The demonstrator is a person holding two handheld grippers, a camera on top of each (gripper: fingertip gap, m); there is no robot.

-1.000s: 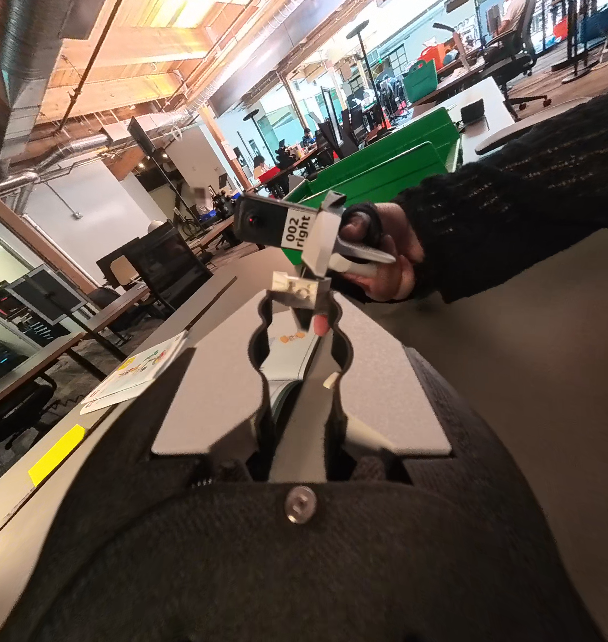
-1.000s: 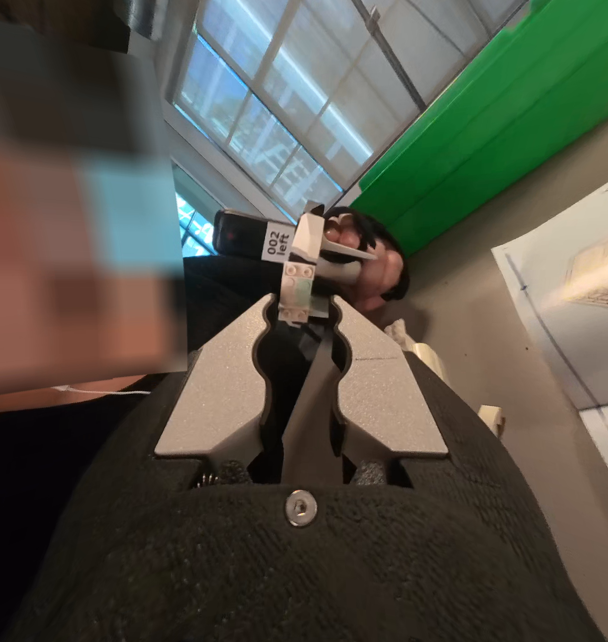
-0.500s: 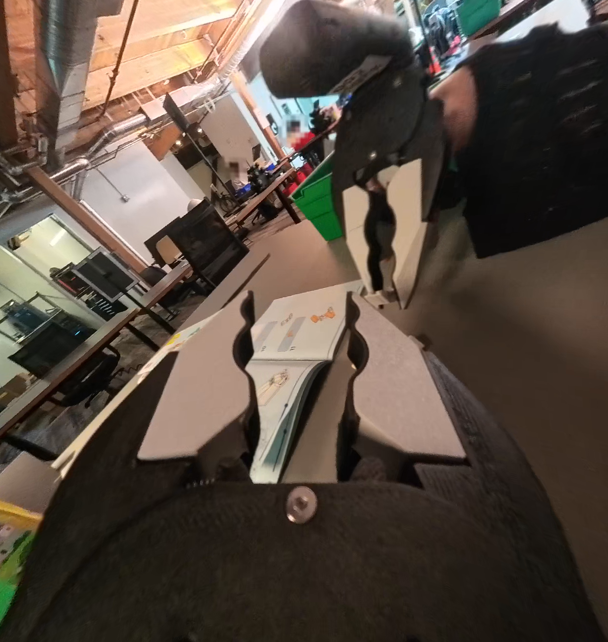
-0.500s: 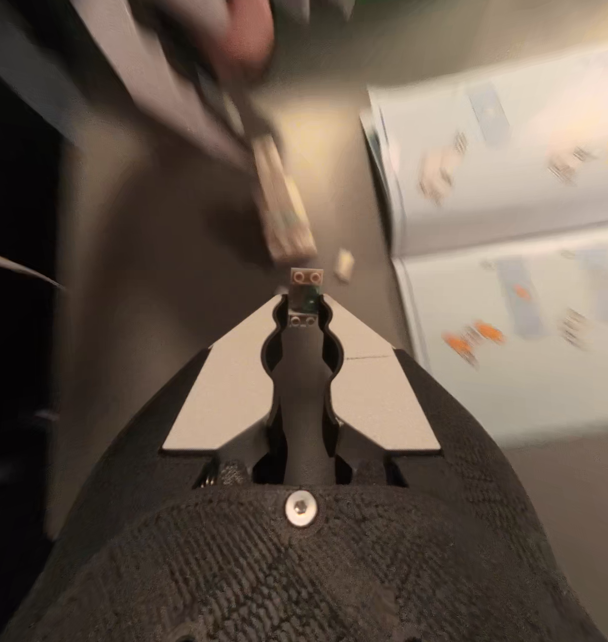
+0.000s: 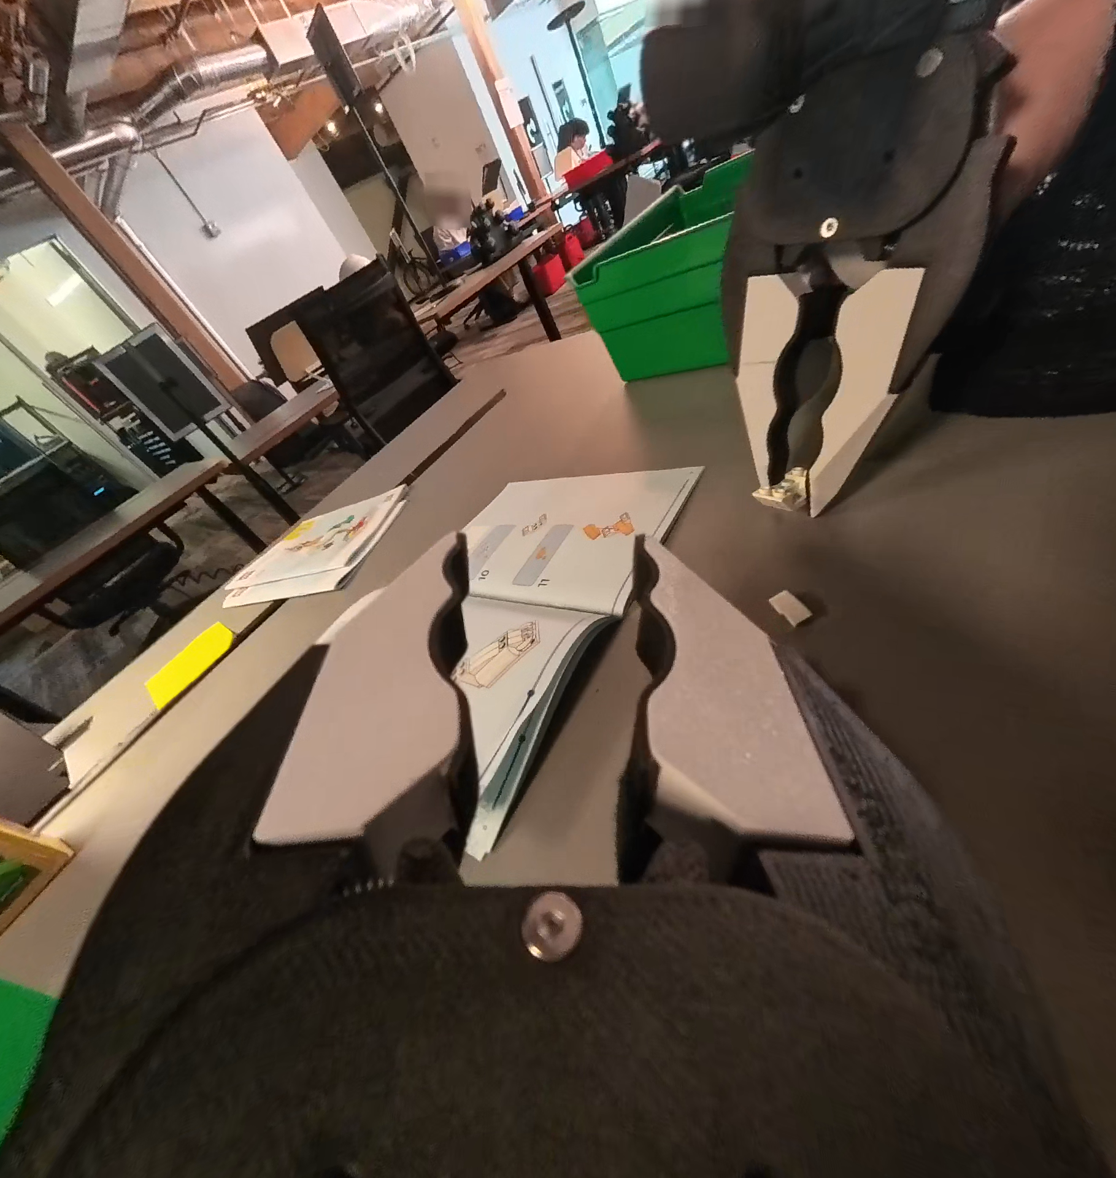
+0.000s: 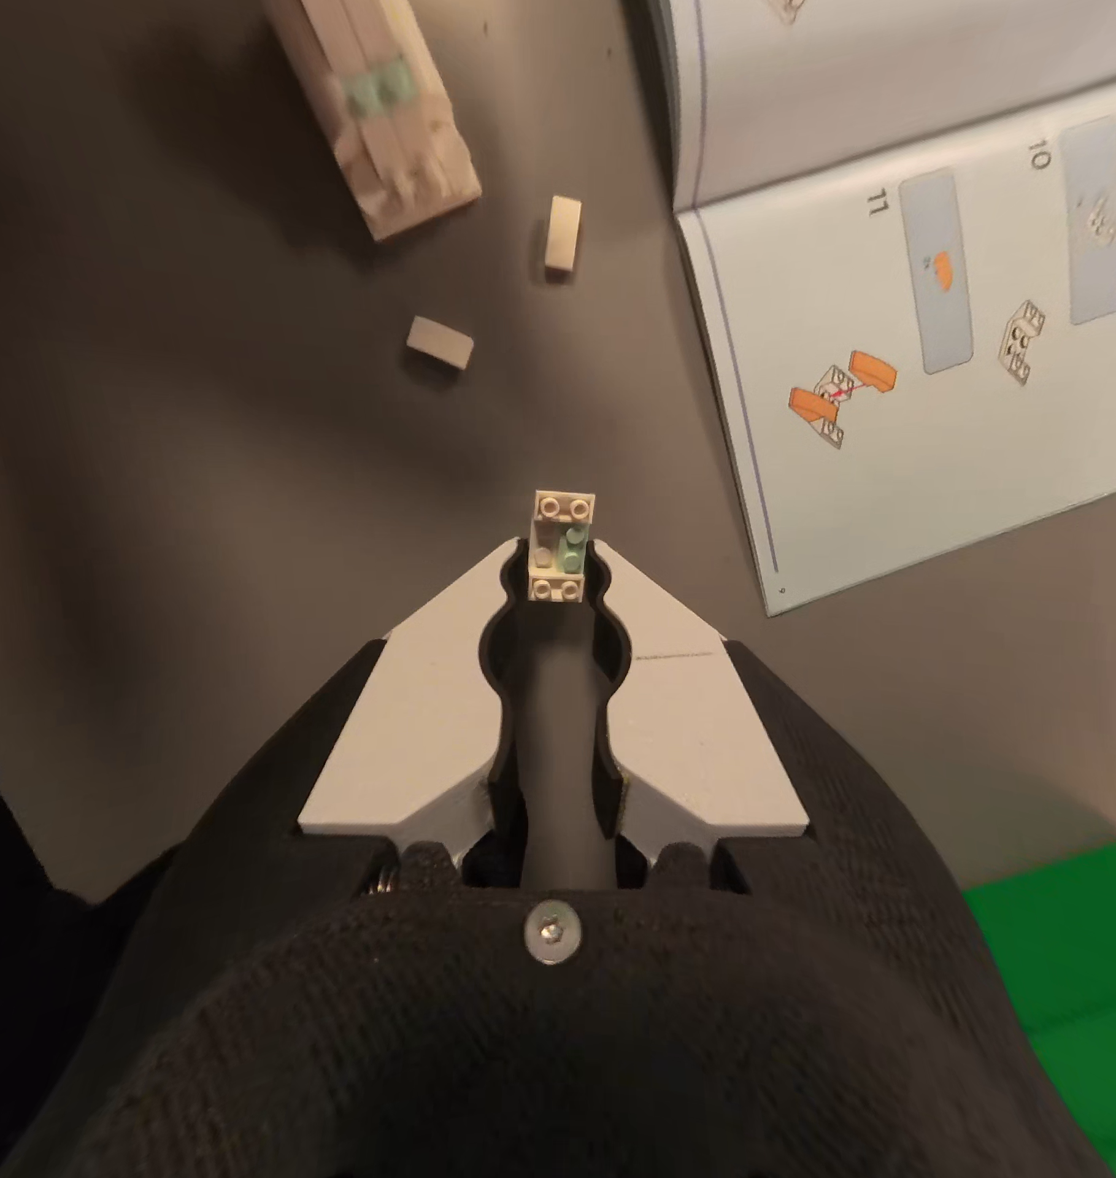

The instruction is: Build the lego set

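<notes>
The right gripper (image 6: pixel 558 542) is pointing down at the grey table (image 6: pixel 223 446) now, where a second ago it was raised toward the windows, and it is still pinching the small cream-and-green lego assembly (image 6: pixel 560 553) between its fingertips. The left gripper (image 5: pixel 545 561), which was meeting it then, is now hanging apart with its jaws spread and holding nothing, looking over the open instruction booklet (image 5: pixel 574 542). Two loose cream bricks (image 6: pixel 442 342) and a larger built block (image 6: pixel 383 108) are lying on the table ahead.
</notes>
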